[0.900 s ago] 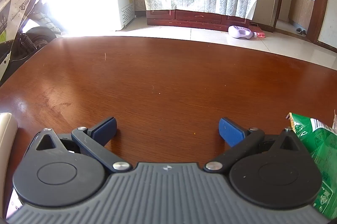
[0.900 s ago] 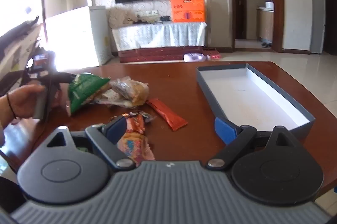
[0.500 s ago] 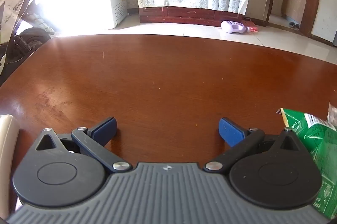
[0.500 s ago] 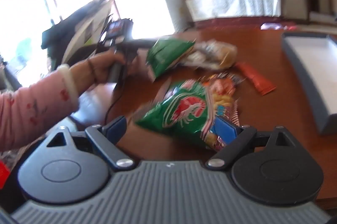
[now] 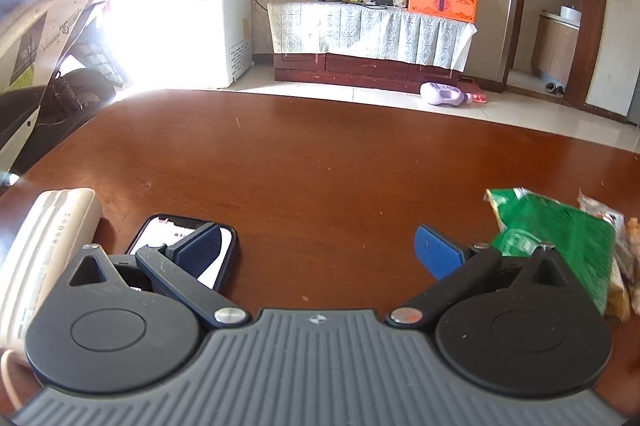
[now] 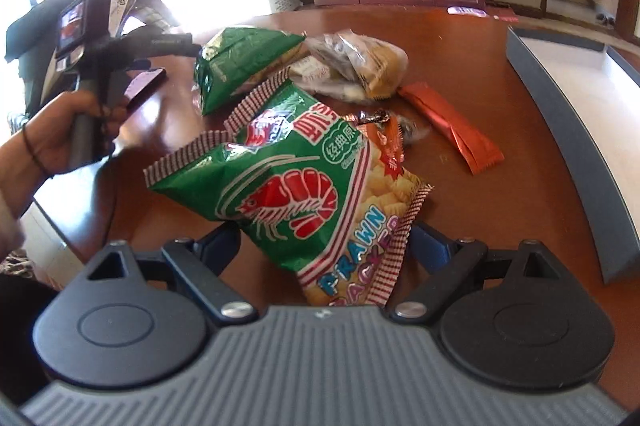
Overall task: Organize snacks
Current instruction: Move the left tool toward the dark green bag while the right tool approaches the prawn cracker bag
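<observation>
My left gripper (image 5: 318, 244) is spread wide over the brown wooden table (image 5: 320, 161), holding nothing; a black smartphone (image 5: 176, 232) lies under its left finger at nine o'clock. My right gripper (image 6: 324, 244) straddles the green prawn cracker bag (image 6: 288, 185); whether it is pinching, I cannot tell. The grey open box (image 6: 576, 129) sits at two o'clock.

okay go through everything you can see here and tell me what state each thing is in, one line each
Left tool: open, empty, above the table.
Right tool: shut on the prawn cracker bag.
Prawn cracker bag: sealed, gripped at its lower end.
Green snack bag: sealed, lying on the table.
Orange snack bar: wrapped, lying flat.
Grey box: open, nothing visible inside.
Phone: screen lit.
</observation>
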Motion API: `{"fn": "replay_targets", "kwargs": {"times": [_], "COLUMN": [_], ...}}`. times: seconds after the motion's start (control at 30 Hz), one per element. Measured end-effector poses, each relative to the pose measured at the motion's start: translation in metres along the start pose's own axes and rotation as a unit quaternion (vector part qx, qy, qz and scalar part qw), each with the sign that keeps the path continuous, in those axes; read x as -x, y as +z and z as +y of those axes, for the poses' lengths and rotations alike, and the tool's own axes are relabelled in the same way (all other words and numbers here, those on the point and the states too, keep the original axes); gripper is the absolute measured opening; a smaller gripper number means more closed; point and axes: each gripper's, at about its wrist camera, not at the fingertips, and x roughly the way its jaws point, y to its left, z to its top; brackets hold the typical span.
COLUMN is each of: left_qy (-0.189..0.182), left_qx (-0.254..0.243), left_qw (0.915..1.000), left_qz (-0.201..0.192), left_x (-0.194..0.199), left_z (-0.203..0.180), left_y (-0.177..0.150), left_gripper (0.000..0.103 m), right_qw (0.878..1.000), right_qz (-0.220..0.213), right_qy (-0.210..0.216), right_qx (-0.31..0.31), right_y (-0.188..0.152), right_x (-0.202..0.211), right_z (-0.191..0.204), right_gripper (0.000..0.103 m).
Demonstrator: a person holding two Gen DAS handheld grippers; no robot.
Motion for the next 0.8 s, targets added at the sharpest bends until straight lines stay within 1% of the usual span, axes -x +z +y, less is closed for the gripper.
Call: {"fn": "replay_targets", "kwargs": {"times": [0.1,0.17,0.27,0.37,0.43,0.5,0.57,0.63,0.67,0.7,0.73,0.8], "left_qy": [0.003,0.0,-0.019,-0.041,-0.053,-0.061,-0.054,-0.053,-0.052,-0.049,-0.045,-0.033], "left_qx": [-0.005,0.0,0.01,0.009,0.005,-0.002,-0.007,-0.011,-0.014,-0.018,-0.021,-0.023], "left_qw": [1.0,1.0,0.9997,0.9987,0.9979,0.9975,0.9978,0.9979,0.9979,0.9978,0.9978,0.9978], "left_qz": [0.002,-0.001,-0.012,-0.03,-0.036,-0.036,-0.036,-0.034,-0.036,-0.04,-0.045,-0.053], "left_x": [0.018,0.035,0.062,0.098,0.122,0.137,0.149,0.16,0.167,0.167,0.17,0.175], "left_z": [-0.011,-0.017,-0.026,-0.043,-0.063,-0.083,-0.102,-0.112,-0.119,-0.12,-0.123,-0.127], "left_y": [-0.005,-0.007,-0.005,0.001,-0.002,-0.002,-0.004,-0.008,-0.011,-0.015,-0.018,-0.023], "left_gripper": [0.103,0.103,0.103,0.103,0.103,0.103,0.103,0.103,0.103,0.103,0.103,0.103], "right_qw": [1.0,0.999,0.998,0.998,0.997,0.997,0.997,0.998,0.998,0.998,0.995,0.98], "right_qz": [-0.014,-0.024,-0.036,-0.028,-0.025,-0.018,-0.011,-0.02,-0.034,-0.059,-0.101,-0.196], "right_qy": [0.002,0.012,0.031,0.044,0.049,0.046,0.045,0.042,0.037,0.03,0.016,-0.021], "right_qx": [0.027,0.041,0.048,0.033,0.048,0.062,0.056,0.043,0.032,0.02,0.011,0.012], "right_y": [0.015,0.027,0.038,0.036,0.028,0.019,0.013,0.008,0.007,0.005,0.004,-0.004], "right_x": [-0.014,-0.025,-0.036,-0.031,-0.021,-0.01,-0.003,0.011,0.022,0.036,0.054,0.092], "right_z": [0.007,0.01,0.011,0.003,0.002,-0.002,-0.007,-0.017,-0.021,-0.027,-0.028,-0.031], "right_gripper": [0.092,0.093,0.092,0.092,0.092,0.092,0.092,0.092,0.092,0.092,0.092,0.092]}}
